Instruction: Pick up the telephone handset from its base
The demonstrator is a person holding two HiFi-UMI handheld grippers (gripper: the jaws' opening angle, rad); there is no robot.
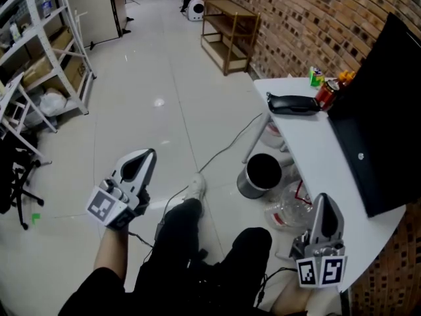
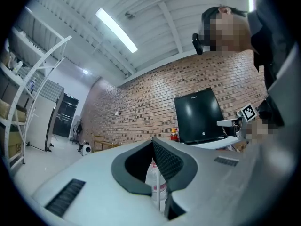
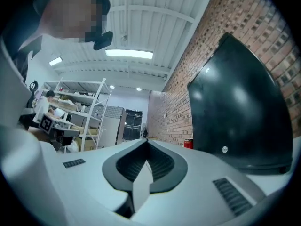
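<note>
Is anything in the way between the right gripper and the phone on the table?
Nothing visible is. From the right gripper to the telephone there is only bare white table. The black monitor stands off to the side, and the red can sits beyond the telephone.

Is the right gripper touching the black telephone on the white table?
Apart. Head view: bare white table lies between the right gripper and the telephone.

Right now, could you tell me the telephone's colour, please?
Black; the telephone shows best in the head view.
</note>
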